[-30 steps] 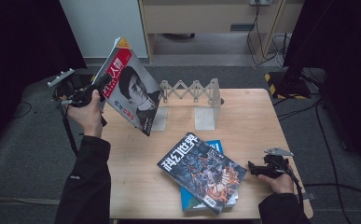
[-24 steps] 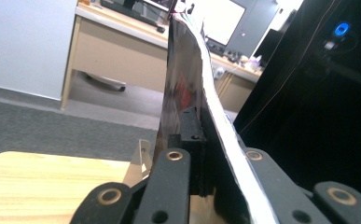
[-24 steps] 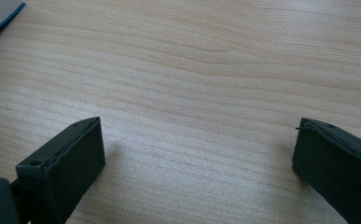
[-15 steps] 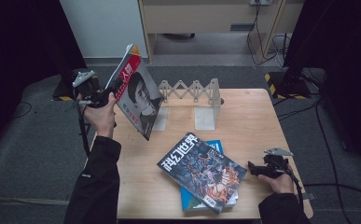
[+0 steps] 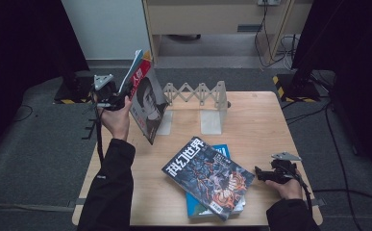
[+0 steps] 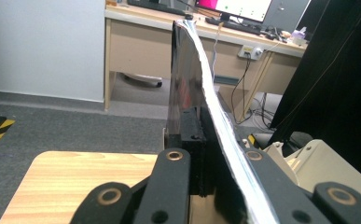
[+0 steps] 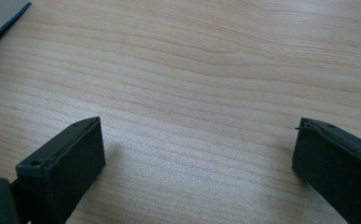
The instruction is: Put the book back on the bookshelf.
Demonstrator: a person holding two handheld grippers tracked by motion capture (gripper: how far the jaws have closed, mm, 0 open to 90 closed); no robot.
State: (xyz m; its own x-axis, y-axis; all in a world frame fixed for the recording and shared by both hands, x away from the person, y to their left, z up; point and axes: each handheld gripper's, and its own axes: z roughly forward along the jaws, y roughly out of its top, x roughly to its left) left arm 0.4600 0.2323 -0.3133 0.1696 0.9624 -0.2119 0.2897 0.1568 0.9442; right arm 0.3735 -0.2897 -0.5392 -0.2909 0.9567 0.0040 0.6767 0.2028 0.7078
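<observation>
Now: left hand-held gripper (image 5: 118, 100) clamps magazine (image 5: 147, 103) | right hand-held gripper (image 5: 260, 174) wide | magazine edge-on, cover hidden.

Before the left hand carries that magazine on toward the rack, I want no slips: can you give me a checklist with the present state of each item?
1. Left gripper shut on the magazine: ok, the jaws pinch its edge in the left gripper view.
2. Magazine clear of the table: ok, held in the air, tilted.
3. Pages kept together: not ok, the top corner fans open.
4. Expanding rack upright with free slots: ok.
5. Right gripper out of the way: ok, open, resting on the table beside the stacked books.
6. Grip firm enough: cannot tell.
</observation>
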